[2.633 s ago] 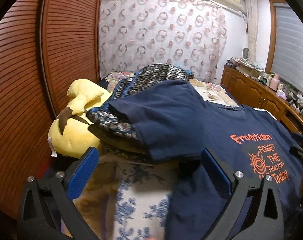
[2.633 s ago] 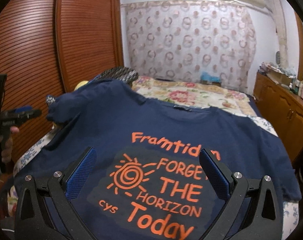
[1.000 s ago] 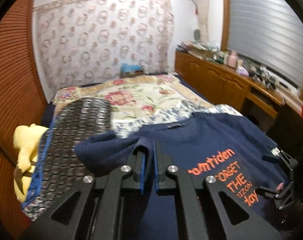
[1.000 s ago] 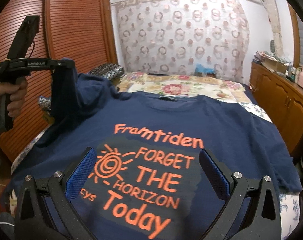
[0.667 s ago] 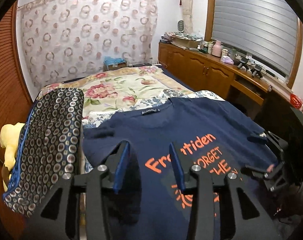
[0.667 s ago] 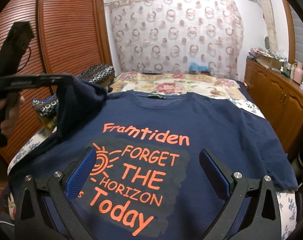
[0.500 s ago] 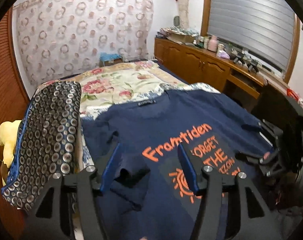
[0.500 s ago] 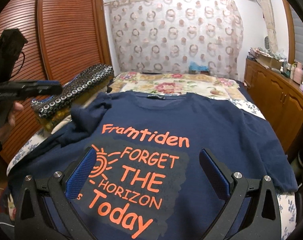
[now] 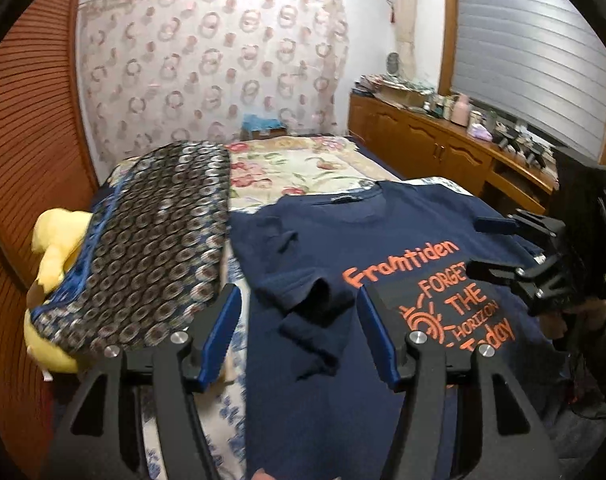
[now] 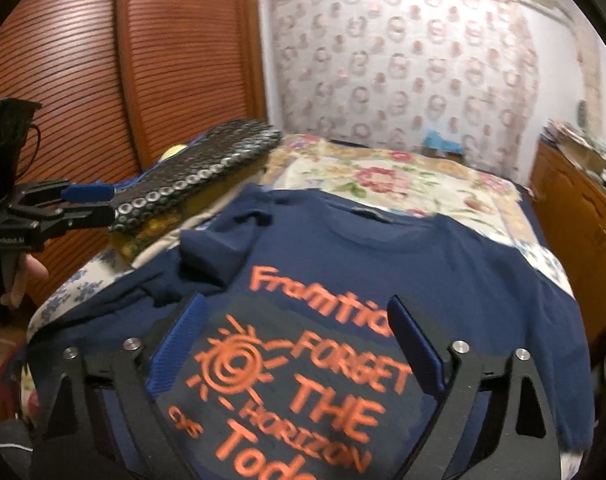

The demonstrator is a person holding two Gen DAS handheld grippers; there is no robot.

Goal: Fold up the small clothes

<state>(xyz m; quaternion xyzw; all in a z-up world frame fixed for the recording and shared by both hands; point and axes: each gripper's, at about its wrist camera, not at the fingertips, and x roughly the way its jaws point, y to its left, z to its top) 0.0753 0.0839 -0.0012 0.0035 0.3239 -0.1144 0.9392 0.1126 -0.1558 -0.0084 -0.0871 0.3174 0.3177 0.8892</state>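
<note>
A navy T-shirt [image 9: 367, 248] lies spread face up across the near end of the bed [image 9: 303, 168], its collar toward the far wall and its orange print reading "Framtiden FORGET THE HORIZON Today". Its sleeve [image 9: 315, 300] on the wardrobe side is turned in over the chest, rumpled and creased, and stops just short of the lettering. The other sleeve [image 10: 559, 320] lies flat toward the bed's edge on the cabinet side.

The left tool [image 9: 299, 328] hovers above that turned-in sleeve with its blue pads parted about halfway and nothing gripped between them; the cloth lies below the gap, not touched by the pads. In the right wrist view the same tool [image 10: 85, 200] shows at the left edge, held in a person's hand [image 10: 23, 276].

The right tool [image 10: 295, 344] hangs over the printed front of the shirt, its jaws wide but closing, with no cloth between them. From the left wrist view it [image 9: 491, 248] appears at the right, above the shirt's far side.

Beside the shirt, toward the slatted wooden wardrobe doors [image 10: 103, 60], a dark ring-patterned cushion [image 9: 151, 248] rests on a yellow plush toy [image 9: 55, 248]. A floral bedspread [image 10: 403, 184] covers the rest of the bed, and a cluttered wooden cabinet [image 9: 443, 148] runs along the window wall.
</note>
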